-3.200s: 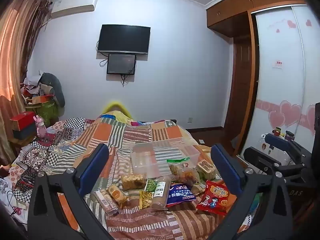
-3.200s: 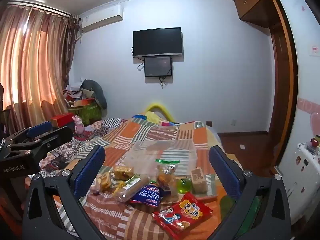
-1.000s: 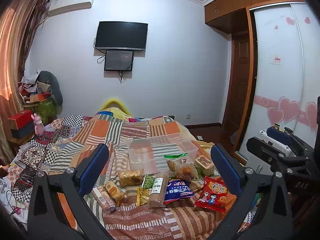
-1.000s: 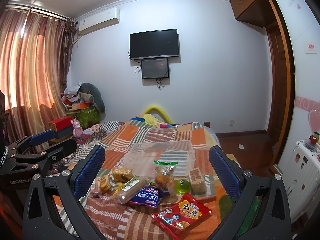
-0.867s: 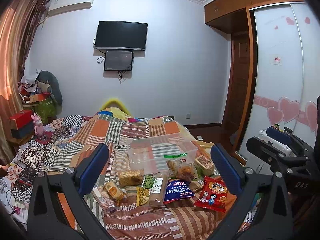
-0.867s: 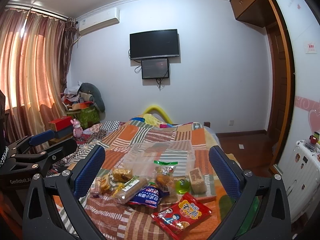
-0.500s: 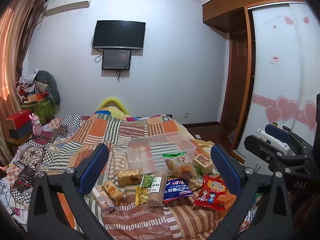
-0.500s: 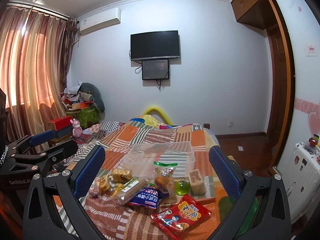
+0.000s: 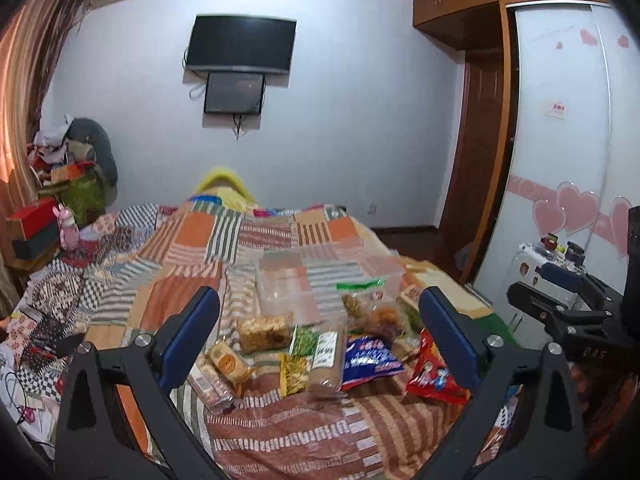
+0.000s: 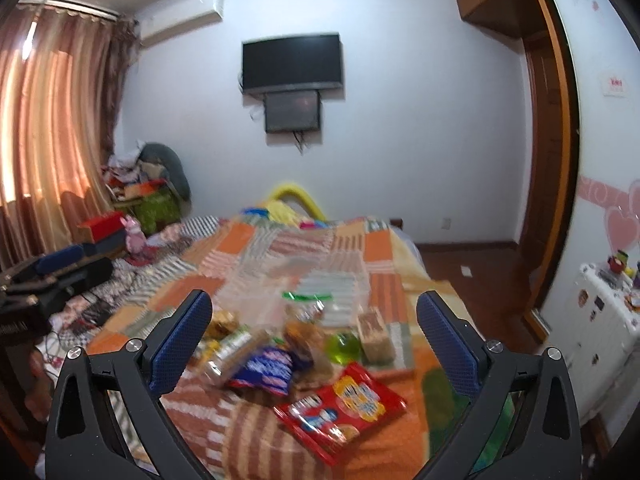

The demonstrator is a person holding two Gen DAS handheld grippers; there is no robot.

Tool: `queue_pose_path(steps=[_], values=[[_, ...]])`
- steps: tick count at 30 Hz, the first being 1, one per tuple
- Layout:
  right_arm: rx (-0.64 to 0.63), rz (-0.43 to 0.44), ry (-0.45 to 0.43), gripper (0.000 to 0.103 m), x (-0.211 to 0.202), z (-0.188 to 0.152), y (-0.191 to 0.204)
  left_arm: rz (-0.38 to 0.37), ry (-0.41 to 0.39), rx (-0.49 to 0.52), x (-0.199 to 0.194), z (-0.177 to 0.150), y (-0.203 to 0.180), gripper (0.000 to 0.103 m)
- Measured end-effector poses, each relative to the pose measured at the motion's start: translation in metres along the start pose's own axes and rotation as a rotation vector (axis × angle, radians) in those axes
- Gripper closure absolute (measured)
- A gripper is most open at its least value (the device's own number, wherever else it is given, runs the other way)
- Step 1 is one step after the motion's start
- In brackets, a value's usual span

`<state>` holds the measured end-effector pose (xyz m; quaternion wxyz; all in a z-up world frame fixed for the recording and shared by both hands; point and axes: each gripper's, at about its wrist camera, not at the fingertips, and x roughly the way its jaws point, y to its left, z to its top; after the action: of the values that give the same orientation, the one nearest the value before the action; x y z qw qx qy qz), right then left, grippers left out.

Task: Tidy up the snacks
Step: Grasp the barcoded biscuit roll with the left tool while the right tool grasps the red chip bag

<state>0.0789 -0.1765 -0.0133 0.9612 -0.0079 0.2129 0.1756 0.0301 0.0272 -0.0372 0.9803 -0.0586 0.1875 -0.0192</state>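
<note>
– What was the bedspread (image 9: 192,264) like?
– Woven patchwork cloth, matt. The clear box (image 9: 320,280) looked like smooth plastic.
– And the packets?
– The red snack bag (image 10: 344,404) was glossy film; the gripper pads (image 10: 180,344) looked rough and textured.

Room moderately bright, light soft and even. Daylight glows orange through curtain (image 10: 56,120) at left edge in both views; brightest patch upper left in right wrist view. White wall (image 9: 352,120) takes bluish cast. Shadows faint, mostly beneath snack packets (image 9: 320,344) on bed (image 9: 192,256). Strong fisheye bend: wardrobe door (image 9: 560,152) and ceiling line curve, black vignette in corners. Left wrist view fairly sharp, slight softness. Right wrist view motion-blurred: red packet (image 10: 340,408) and clear box (image 10: 296,284) smeared, print unreadable. Television (image 10: 292,62) shows no glare.
</note>
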Motion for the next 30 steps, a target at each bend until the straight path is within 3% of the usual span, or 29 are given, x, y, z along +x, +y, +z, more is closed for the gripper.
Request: queue_pose_path(steps=[15,21,30], values=[[0.151,-0.073,0.393,0.004,0.072,-0.06,-0.034,0.141,0.359,-0.068,0.099,-0.072,0.087,0.002],[0.174,-0.115,0.467,0.004,0.09,-0.072,-0.035,0.162,0.439,-0.132,0.132,-0.092,0.119,0.002],[0.28,-0.089,0.542,0.004,0.1,-0.084,-0.044,0.196,0.528,-0.189,0.177,-0.123,0.154,0.002]])
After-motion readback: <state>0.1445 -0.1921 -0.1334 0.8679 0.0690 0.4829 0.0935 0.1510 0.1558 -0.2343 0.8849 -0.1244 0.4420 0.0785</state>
